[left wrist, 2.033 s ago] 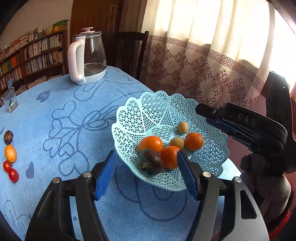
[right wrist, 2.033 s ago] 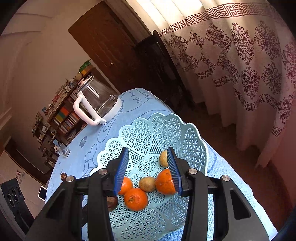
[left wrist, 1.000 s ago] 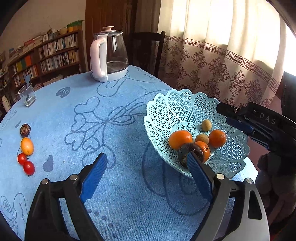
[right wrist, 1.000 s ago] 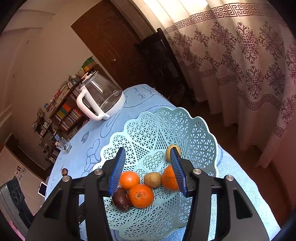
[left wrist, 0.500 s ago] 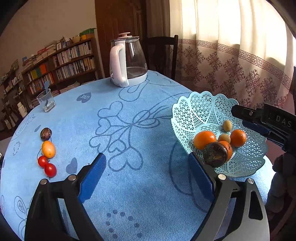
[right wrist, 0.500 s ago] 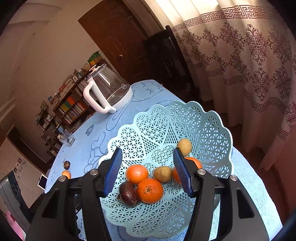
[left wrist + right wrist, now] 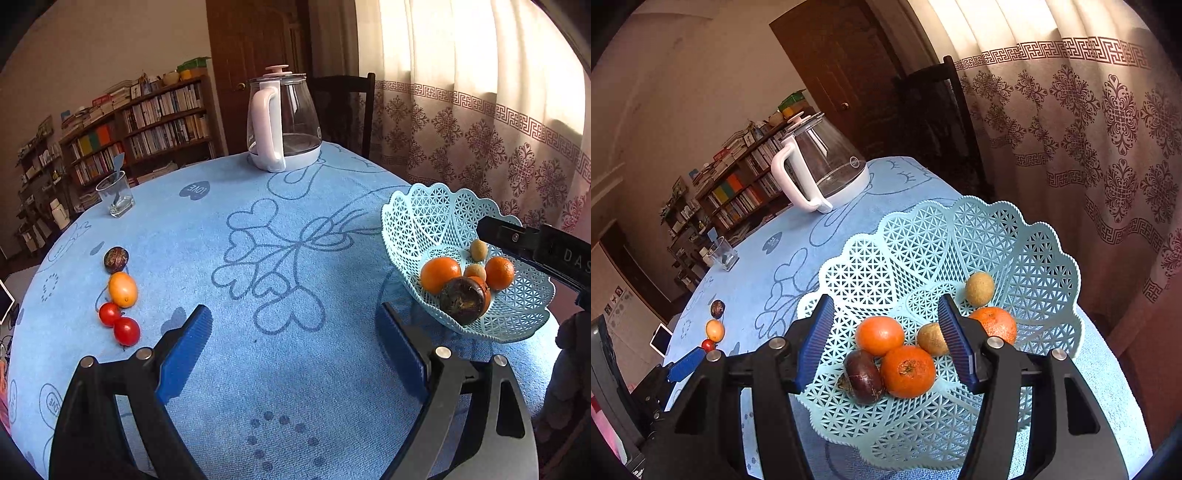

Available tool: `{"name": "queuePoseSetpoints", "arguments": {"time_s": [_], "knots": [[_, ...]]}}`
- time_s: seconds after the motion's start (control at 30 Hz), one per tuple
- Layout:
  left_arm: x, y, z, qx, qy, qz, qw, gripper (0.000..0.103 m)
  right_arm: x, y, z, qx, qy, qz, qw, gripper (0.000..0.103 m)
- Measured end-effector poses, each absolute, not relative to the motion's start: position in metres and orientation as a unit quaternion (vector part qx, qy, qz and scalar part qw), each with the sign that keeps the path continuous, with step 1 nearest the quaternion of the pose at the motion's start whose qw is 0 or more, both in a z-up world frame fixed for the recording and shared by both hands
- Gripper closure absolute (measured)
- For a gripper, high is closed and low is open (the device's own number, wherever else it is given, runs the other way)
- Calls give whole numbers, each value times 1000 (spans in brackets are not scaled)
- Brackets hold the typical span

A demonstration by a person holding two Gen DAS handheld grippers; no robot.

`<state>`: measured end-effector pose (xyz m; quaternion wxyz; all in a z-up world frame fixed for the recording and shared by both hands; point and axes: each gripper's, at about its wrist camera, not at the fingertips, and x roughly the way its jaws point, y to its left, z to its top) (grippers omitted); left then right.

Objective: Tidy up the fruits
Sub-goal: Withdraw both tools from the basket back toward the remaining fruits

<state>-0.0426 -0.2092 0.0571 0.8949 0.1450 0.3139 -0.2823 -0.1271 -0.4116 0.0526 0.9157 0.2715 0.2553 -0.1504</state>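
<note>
left wrist view shows the left gripper point(image 7: 291, 350) with its jaws wide apart and nothing between them, above the blue tablecloth point(image 7: 258, 369). four fruits lie in a row near the left edge of the cloth: a dark round fruit point(image 7: 116, 259), a small orange-yellow fruit point(image 7: 123, 289) and two red tomatoes point(image 7: 119, 325), which touch each other. well apart from them, at the right side, stands the light blue basket point(image 7: 417, 218).

right wrist view looks into this basket. the right gripper point(image 7: 886, 343) hovers over it; its jaws have just been opening and stand about half apart, with no pad pressing on any fruit. inside are three oranges point(image 7: 908, 370), two small brown-green fruits point(image 7: 979, 288) and one dark purple fruit point(image 7: 863, 376).

i judge the task is a bit more than half done: six fruits are in the basket, four wait on the cloth. the kettle point(image 7: 282, 122) and the glass point(image 7: 116, 196) stand far away and are not in the way.
</note>
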Motion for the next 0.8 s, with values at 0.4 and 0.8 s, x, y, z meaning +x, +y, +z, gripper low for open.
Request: {"name": "queuePoseSetpoints", "arguments": {"time_s": [0.4, 0.8], "knots": [[-30, -187, 55, 130, 318, -261, 902, 14, -114, -386, 59, 233, 257, -141, 927, 24], [-6, -145, 54, 93, 335, -224, 910, 14, -98, -364, 63, 217, 265, -110, 933, 22]]}}
